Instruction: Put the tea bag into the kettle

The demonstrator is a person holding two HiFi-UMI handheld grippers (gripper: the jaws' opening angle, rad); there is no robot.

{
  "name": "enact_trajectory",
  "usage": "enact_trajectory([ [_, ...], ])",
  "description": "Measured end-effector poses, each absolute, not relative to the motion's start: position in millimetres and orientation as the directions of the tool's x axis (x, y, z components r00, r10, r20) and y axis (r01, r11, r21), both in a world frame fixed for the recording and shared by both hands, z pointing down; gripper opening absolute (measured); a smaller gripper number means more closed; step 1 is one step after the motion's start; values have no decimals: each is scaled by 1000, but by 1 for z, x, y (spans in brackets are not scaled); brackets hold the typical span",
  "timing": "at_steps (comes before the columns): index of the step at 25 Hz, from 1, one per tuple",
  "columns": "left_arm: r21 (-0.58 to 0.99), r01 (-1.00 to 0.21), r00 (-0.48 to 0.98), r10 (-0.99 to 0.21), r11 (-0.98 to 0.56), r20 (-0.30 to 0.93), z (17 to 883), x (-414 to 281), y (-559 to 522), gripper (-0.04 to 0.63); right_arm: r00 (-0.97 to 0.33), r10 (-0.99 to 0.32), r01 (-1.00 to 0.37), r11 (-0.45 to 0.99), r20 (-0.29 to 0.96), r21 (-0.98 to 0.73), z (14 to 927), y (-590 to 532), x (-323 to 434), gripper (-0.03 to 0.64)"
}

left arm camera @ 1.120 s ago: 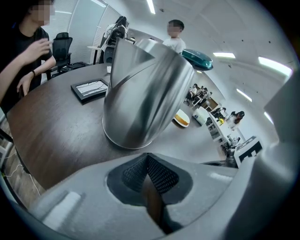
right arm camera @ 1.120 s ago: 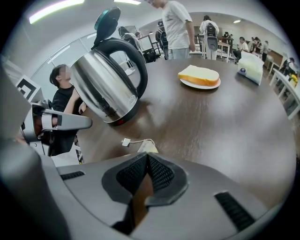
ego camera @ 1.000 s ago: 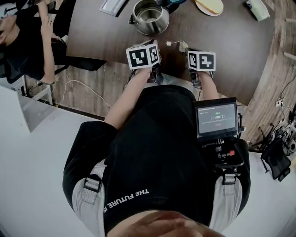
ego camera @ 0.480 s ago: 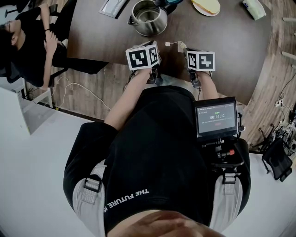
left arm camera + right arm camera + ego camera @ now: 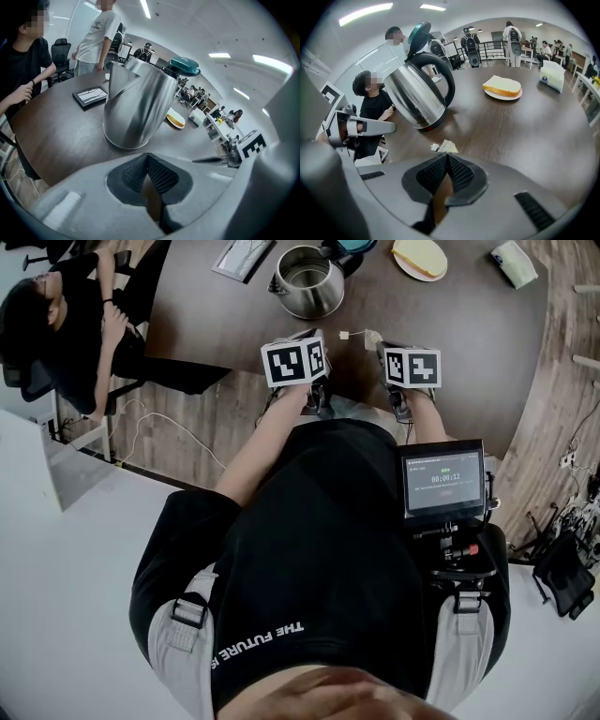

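Tea bag (image 5: 372, 336) — flat, string (image 5: 355, 333) out leftward

Steel kettle (image 5: 307, 282) upright on dark table (image 5: 469, 343), teal lid (image 5: 418, 33) raised, pale tea bag (image 5: 371, 336) lying flat nearby

The seated person (image 5: 66, 334) by the desk's (image 5: 469, 352) left edge lowers the hand that was raised beside the head. The forearm now lies across the chest, and more of the head and shoulders shows. The head view itself tips a little. The kettle (image 5: 307, 279) and the plate (image 5: 419, 259) at the far edge sit slightly lower in the picture, and the plate shows more fully. The timer on the chest screen (image 5: 444, 480) appears to have counted on.
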State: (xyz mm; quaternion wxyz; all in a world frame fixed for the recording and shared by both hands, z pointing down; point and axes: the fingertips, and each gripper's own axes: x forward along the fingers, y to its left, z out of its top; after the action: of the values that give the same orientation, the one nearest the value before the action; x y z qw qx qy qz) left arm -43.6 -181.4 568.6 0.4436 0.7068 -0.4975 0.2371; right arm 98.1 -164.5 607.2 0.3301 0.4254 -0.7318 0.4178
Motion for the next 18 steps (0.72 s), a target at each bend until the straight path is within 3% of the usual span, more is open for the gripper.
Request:
enact_trajectory([
  [18,389,-914,387,-527,-113,757,561,-51,-189,0,-434,-392,-891,318,811,-322,588,-189,96,9],
])
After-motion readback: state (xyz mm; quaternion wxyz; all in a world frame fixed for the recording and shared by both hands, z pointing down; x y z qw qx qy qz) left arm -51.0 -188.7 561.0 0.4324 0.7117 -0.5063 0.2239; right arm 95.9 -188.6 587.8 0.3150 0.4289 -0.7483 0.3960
